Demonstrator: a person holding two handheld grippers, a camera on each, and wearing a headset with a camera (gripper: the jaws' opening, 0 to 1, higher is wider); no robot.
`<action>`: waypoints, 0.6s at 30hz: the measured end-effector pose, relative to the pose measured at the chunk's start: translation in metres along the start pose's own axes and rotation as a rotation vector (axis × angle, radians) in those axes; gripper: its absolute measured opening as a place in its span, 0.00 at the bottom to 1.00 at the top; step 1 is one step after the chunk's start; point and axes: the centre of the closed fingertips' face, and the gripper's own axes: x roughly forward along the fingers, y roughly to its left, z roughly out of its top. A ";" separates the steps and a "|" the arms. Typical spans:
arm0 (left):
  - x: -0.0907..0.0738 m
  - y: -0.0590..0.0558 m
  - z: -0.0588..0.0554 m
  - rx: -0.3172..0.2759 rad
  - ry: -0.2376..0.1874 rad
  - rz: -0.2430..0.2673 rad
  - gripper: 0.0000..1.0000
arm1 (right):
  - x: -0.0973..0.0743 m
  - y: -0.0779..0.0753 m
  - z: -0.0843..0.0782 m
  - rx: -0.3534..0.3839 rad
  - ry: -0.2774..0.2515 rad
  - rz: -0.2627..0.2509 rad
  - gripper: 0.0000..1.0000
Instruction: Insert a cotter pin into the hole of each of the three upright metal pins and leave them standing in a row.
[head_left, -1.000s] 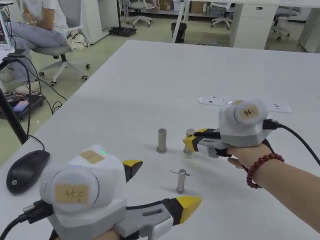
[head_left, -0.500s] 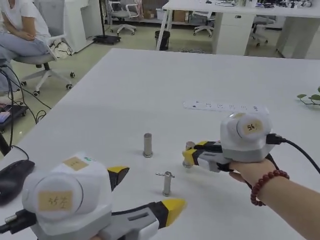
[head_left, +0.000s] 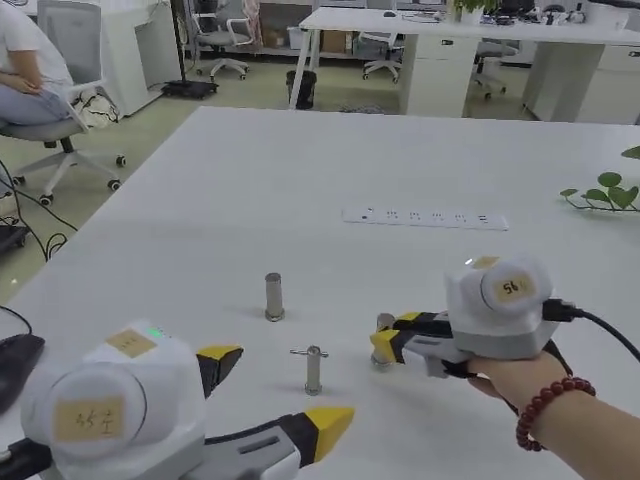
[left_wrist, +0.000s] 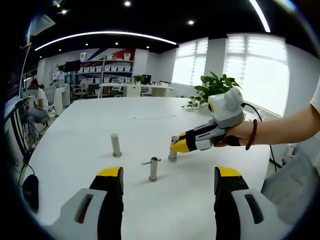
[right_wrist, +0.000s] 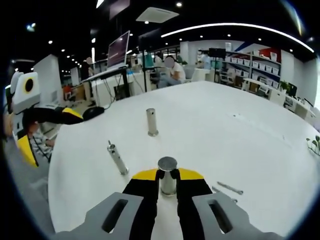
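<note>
My right gripper (head_left: 385, 347) clamps an upright metal pin (right_wrist: 167, 182) just beside the cottered pin (head_left: 313, 368), likely steadying it for insertion, while my left gripper (left_wrist: 167, 172) hangs near it, spread and empty.

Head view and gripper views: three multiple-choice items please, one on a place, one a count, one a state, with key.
1. Where is the loose cotter pin? A) flat on the table beside the right claw; B) held in that claw; C) through the gripped pin.
2. How many metal pins stand upright? A) two; B) three; C) five.
3. The right claw is: A) open; B) shut on a metal pin; C) shut on a cotter pin.
Key: 1 A, the right gripper view shows it lying there; 2 B, one bare, one with a fitted cotter pin, one gripped; 3 B, the jaws clamp its shaft.
</note>
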 end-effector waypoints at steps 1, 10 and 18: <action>0.000 -0.001 0.000 0.002 -0.001 -0.002 0.74 | -0.001 0.000 -0.001 0.002 0.001 -0.001 0.13; 0.000 -0.004 -0.001 0.002 0.000 -0.005 0.73 | -0.010 0.010 -0.006 -0.015 0.000 -0.016 0.13; -0.001 -0.005 -0.001 0.007 0.001 -0.011 0.71 | -0.012 0.020 -0.012 -0.036 0.004 -0.024 0.13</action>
